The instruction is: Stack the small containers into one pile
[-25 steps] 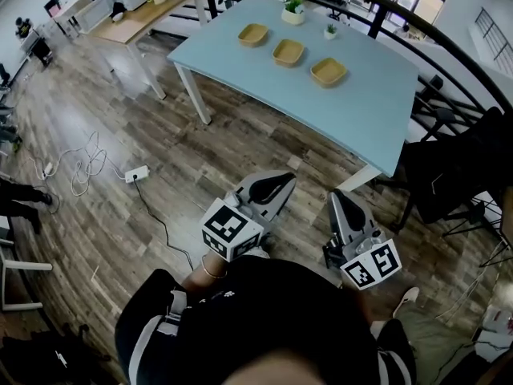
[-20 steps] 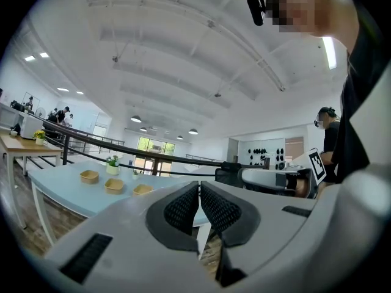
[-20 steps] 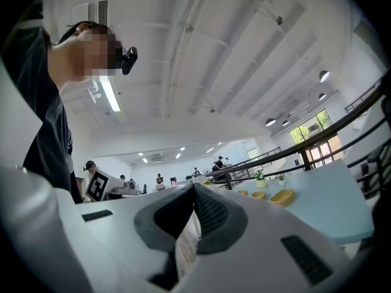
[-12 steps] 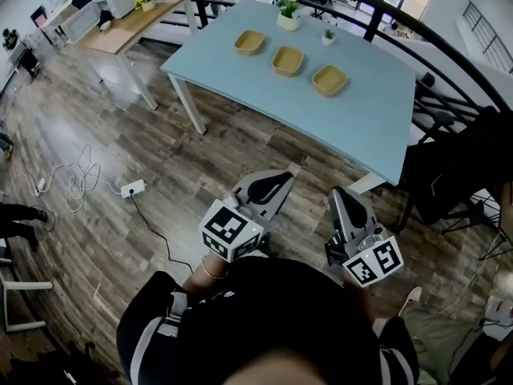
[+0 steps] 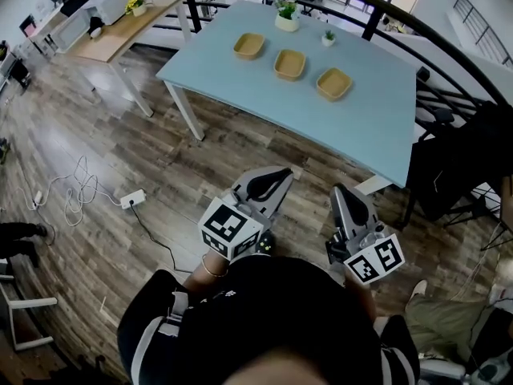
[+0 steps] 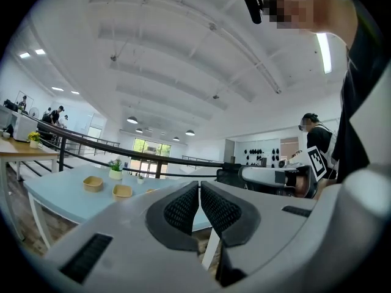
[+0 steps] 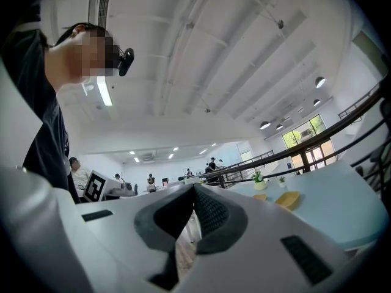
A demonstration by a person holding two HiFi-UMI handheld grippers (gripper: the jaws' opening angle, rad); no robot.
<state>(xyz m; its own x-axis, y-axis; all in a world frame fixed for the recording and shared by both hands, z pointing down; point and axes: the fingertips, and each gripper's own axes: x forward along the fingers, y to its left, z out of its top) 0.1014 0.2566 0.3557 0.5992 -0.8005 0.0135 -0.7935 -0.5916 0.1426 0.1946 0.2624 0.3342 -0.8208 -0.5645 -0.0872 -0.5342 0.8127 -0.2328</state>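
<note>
Over floor [image 5: 120, 135], left gripper [image 5: 280, 173], right gripper [image 5: 340, 192] closed.

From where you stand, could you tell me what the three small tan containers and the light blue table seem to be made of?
Small tan containers: matte moulded fibre or bamboo, perhaps plastic; even dull tan, no glare. Light blue table: smooth laminate or painted board, faint sheen; white legs look like painted metal.

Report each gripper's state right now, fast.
Left gripper: closed, jaws together, holding nothing.
Right gripper: closed, jaws together, holding nothing.
</note>
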